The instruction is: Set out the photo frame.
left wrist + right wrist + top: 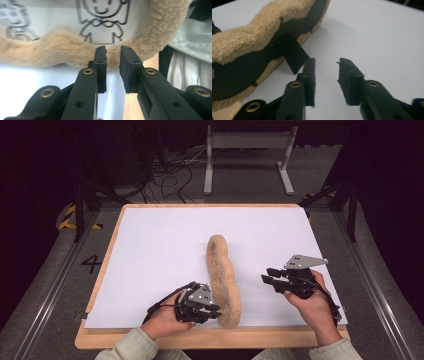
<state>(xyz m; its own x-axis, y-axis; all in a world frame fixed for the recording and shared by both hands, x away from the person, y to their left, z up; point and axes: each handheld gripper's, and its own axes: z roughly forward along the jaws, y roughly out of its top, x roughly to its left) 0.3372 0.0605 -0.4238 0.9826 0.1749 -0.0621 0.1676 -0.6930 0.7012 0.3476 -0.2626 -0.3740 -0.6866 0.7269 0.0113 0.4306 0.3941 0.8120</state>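
Observation:
A tan plush picture frame (223,275) stands on edge on the white sheet (160,245), running from mid-table to the near edge. My left gripper (216,311) is open by a narrow gap, its tips right against the frame's near end. In the left gripper view the jaws (113,48) point at the fuzzy rim (155,32), with a cartoon drawing (100,20) beyond it. My right gripper (265,279) hovers open to the right of the frame, apart from it. The right gripper view has its jaws (325,61) facing the frame's black back (242,67) and a stand flap (293,53).
The wooden table edge (200,337) runs just below the sheet. A grey metal stand (247,142) and loose cables (170,175) lie on the floor beyond the table. The person's pale clothing (195,37) is close behind the frame's near end.

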